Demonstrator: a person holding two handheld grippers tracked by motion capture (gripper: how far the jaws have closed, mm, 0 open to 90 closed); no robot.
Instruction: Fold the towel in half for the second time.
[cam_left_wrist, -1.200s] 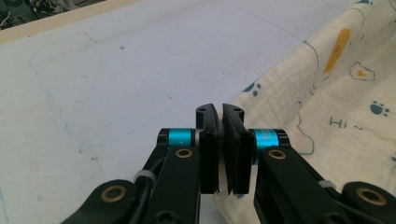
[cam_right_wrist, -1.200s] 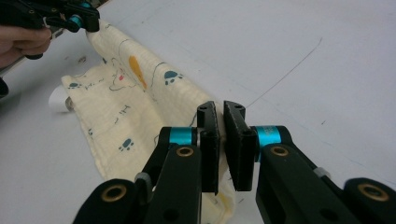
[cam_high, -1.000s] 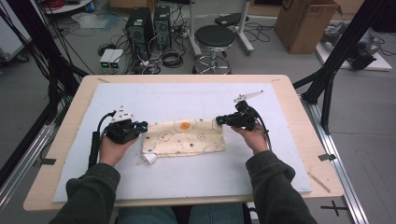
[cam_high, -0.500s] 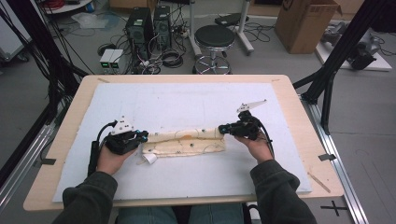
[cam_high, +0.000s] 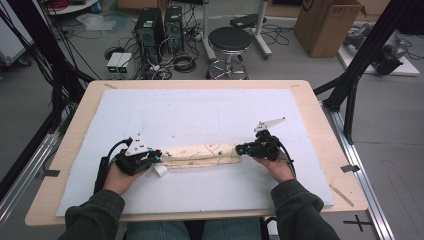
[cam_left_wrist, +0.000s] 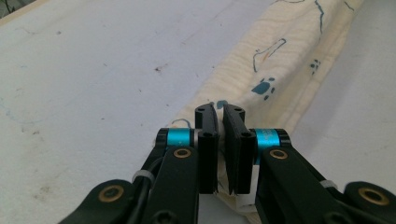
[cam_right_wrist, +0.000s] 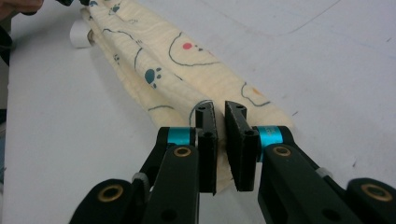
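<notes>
Cream cotton cloth printed with paw marks (cam_high: 202, 155) lies folded into a narrow strip across the white table cover (cam_high: 200, 110). The left gripper (cam_high: 156, 157) pinches its left end, the right gripper (cam_high: 241, 148) its right end.

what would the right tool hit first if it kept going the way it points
The right tool points along the folded cloth it is pinching, so more cloth, then probably the left tool at the far end.

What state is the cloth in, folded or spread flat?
Folded. The cloth lies as a narrow layered strip on the white mat; stacked folds show in the right gripper view.
</notes>
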